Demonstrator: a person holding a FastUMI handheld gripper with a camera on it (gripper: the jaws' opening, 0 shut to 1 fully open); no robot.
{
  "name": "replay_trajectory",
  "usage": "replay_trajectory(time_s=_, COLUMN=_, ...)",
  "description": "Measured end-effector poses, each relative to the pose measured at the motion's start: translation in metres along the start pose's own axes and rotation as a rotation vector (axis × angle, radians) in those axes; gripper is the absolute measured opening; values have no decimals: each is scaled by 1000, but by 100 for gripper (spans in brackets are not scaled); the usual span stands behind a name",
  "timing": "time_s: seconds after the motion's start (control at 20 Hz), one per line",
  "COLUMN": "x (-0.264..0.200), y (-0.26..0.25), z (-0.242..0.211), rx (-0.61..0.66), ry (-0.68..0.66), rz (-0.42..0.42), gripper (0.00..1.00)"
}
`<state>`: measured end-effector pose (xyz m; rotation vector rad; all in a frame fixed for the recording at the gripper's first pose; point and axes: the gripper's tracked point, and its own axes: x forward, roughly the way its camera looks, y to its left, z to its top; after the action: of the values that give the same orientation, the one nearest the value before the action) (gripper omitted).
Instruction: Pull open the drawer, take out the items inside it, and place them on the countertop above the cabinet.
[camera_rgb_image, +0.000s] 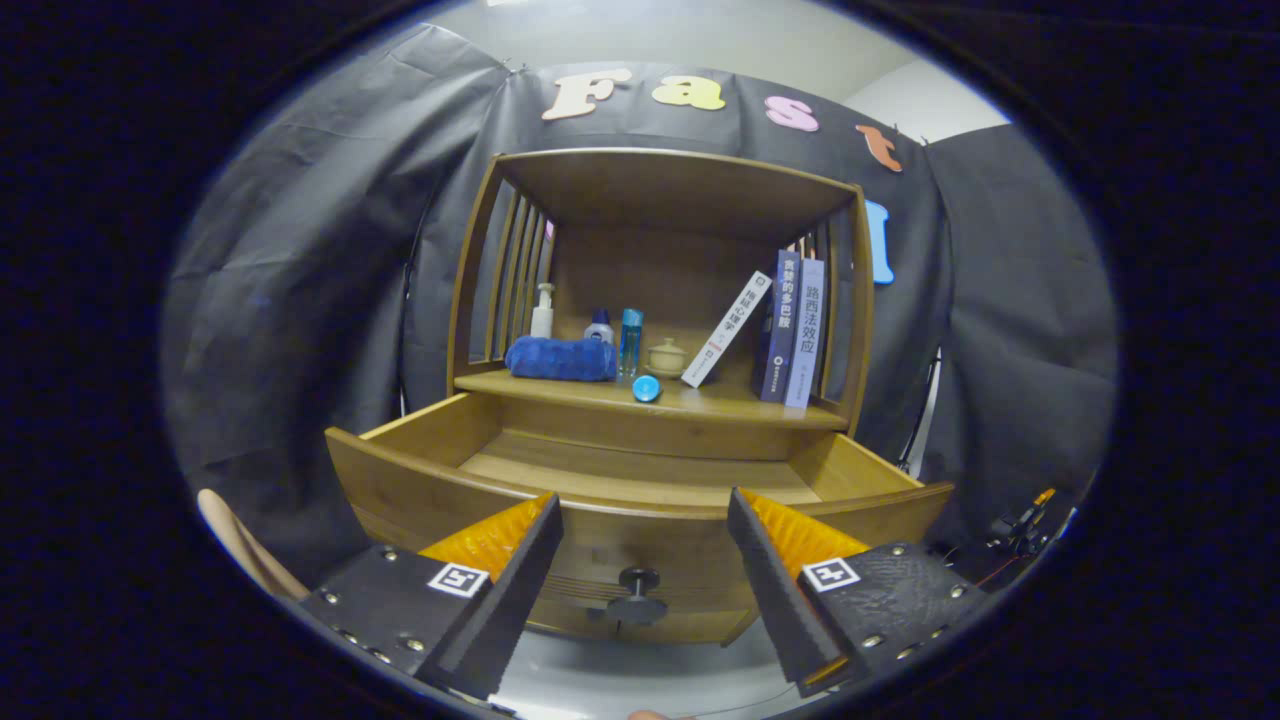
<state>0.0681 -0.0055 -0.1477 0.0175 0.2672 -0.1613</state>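
Presently the tool (640, 520) stands open, its two fingers spread wide and holding nothing. The drawer (640, 470) lies straight ahead of the fingers and slightly above them, pulled well out of the cabinet, its long axis running crosswise to the tool's line. The drawer's knob (637, 592) sits between the fingers, low on the front panel, apart from both. The visible part of the drawer floor is bare wood; the near part is hidden behind the front panel, so whether any item remains inside cannot be told. Beyond the drawer, on the counter (720, 408), rest a blue towel (560, 358), a small blue round object (646, 388), bottles (630, 340), a small jar (667, 356) and books (795, 330). Judgement: the next move calls for raising the tool over the front panel to inspect the interior.
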Motion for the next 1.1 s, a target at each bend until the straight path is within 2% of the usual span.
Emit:
replay_trajectory(time_s=0.3, x=19, y=-4, z=-22, rx=15, ry=88, rz=-21, gripper=97)
replay_trajectory(time_s=0.35, x=18, y=-3, z=-14, rx=21, ry=55, rz=-19, gripper=98)
replay_trajectory(time_s=0.75, x=31, y=-1, z=-17, rx=-46, ry=57, rz=-45, gripper=97)
replay_trajectory(time_s=1.1, x=72, y=0, z=-5, rx=-56, ry=55, rz=-40, gripper=98)
